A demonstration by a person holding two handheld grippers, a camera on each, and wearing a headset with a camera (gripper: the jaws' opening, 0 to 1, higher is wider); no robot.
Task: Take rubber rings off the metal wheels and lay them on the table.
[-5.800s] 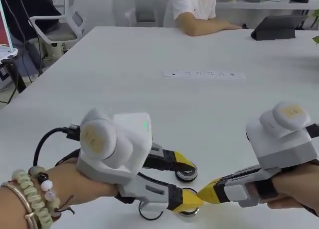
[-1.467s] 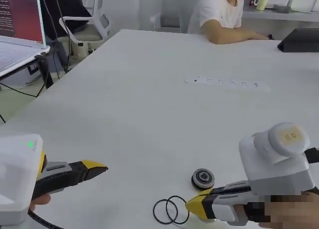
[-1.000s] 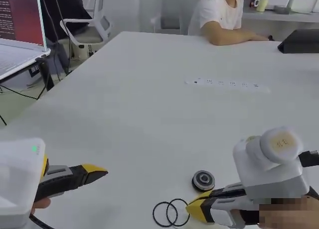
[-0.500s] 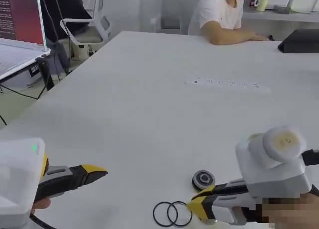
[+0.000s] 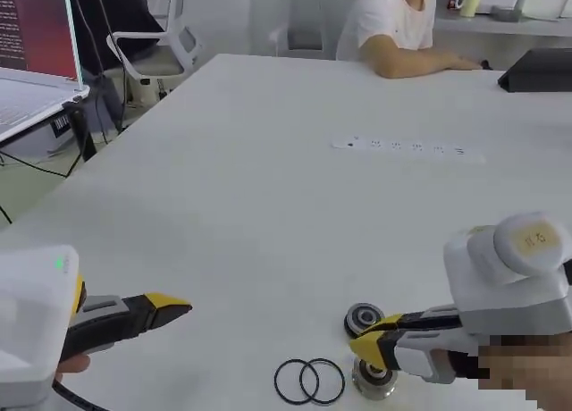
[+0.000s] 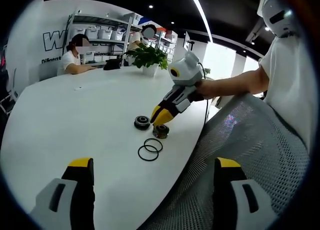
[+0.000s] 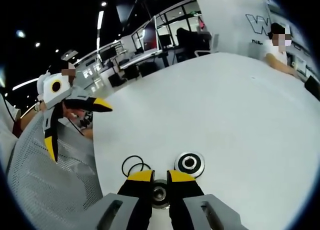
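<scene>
Right gripper view: the right gripper (image 7: pixel 160 176) sat nearly closed over a wheel (image 7: pixel 160 192) (grip unclear); left gripper (image 6: pixel 153 162) gaped empty. Rings (image 5: pixel 309 381) lay on the white table (image 5: pixel 268 188).

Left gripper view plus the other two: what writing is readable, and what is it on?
"W": first of the large letters on the far wall; the rest cannot be made out.
Smaller line below it: too blurred to read.
Laptop screen: text too small to read.

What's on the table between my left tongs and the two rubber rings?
Nothing: in the head view, bare table separates the left tongs from the rubber rings.
</scene>
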